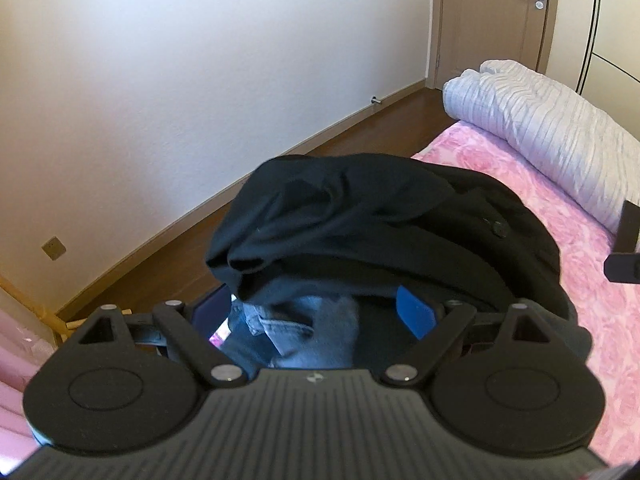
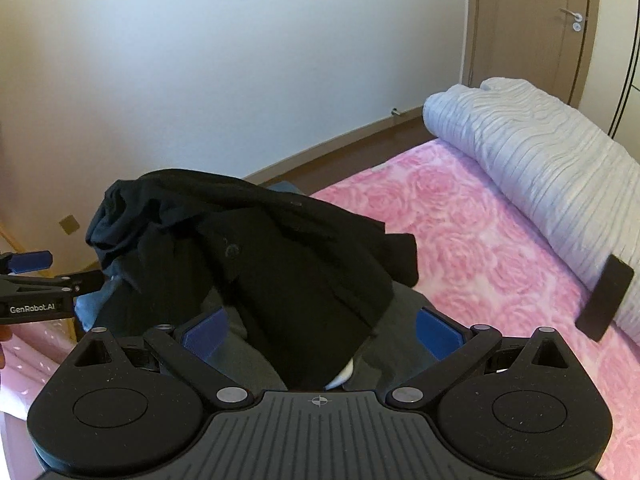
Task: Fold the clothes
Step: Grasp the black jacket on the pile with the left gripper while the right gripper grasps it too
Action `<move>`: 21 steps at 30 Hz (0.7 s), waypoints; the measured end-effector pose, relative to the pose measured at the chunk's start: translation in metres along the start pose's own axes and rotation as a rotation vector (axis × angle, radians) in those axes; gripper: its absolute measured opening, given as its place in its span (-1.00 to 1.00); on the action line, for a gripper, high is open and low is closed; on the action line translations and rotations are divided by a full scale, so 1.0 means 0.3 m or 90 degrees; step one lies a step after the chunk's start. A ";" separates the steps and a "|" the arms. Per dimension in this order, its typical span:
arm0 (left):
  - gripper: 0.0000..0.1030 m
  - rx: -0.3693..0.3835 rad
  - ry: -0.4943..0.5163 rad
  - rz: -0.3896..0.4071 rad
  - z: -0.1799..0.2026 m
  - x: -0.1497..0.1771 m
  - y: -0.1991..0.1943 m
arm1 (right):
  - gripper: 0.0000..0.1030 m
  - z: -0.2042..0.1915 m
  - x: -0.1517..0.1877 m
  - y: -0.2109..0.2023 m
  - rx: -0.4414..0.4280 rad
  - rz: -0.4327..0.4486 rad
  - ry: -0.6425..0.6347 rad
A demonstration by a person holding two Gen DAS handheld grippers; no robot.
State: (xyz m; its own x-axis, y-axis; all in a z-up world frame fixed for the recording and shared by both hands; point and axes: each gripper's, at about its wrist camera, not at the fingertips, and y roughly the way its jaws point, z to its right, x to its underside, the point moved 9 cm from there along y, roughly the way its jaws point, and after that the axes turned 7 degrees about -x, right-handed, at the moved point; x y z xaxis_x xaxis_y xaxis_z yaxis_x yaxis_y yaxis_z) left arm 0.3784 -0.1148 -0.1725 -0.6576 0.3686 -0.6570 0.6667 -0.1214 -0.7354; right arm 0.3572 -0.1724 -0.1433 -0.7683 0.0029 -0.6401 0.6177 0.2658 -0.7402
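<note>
Both grippers spread wide: the left gripper and right gripper each face a crumpled black fabric garment, with blue denim jeans beneath it.

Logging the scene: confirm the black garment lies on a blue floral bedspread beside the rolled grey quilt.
Wrong colour only. The bedspread is pink floral, as the right wrist view shows. The black garment does lie on it, with the rolled grey quilt alongside.

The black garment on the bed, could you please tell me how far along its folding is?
Nothing looks folded yet: the black garment lies bunched over jeans on the pink bedspread. Both the left claw and right claw stand open at the heap. All folding remains.
</note>
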 end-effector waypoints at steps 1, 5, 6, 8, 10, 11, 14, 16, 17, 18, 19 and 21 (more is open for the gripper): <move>0.70 0.000 0.001 -0.001 -0.004 -0.007 0.013 | 1.00 -0.002 -0.009 0.014 0.000 -0.002 0.001; 0.70 0.001 0.018 0.002 -0.012 -0.025 0.048 | 1.00 -0.007 -0.031 0.061 -0.013 -0.011 -0.002; 0.70 0.001 0.024 0.004 -0.014 -0.032 0.056 | 1.00 -0.013 -0.036 0.074 -0.018 -0.014 -0.013; 0.70 0.001 0.039 0.009 -0.019 -0.044 0.076 | 1.00 -0.023 -0.046 0.097 -0.025 -0.018 -0.036; 0.70 0.003 0.057 0.013 -0.024 -0.056 0.097 | 1.00 -0.032 -0.054 0.119 -0.028 -0.020 -0.054; 0.70 0.005 0.065 0.014 -0.028 -0.062 0.108 | 1.00 -0.035 -0.059 0.130 -0.030 -0.021 -0.062; 0.70 0.010 0.086 0.012 -0.033 -0.074 0.143 | 1.00 -0.038 -0.080 0.169 -0.038 -0.028 -0.072; 0.70 0.011 0.097 0.005 -0.039 -0.082 0.168 | 1.00 -0.035 -0.089 0.196 -0.039 -0.038 -0.071; 0.70 0.010 0.101 0.002 -0.041 -0.086 0.176 | 1.00 -0.034 -0.093 0.210 -0.041 -0.043 -0.069; 0.70 0.009 0.104 -0.001 -0.043 -0.090 0.184 | 1.00 -0.033 -0.095 0.223 -0.045 -0.048 -0.063; 0.70 0.008 0.105 -0.002 -0.042 -0.093 0.190 | 1.00 -0.032 -0.098 0.237 -0.050 -0.054 -0.057; 0.70 0.007 0.108 -0.006 -0.042 -0.098 0.203 | 1.00 -0.028 -0.099 0.257 -0.055 -0.063 -0.050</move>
State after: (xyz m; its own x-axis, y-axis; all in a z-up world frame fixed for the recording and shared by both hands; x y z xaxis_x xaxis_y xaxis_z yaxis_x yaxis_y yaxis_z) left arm 0.4428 -0.1213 -0.1958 -0.5943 0.5203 -0.6132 0.6561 -0.1272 -0.7439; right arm 0.4263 -0.1438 -0.1796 -0.8070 -0.1013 -0.5818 0.5208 0.3424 -0.7820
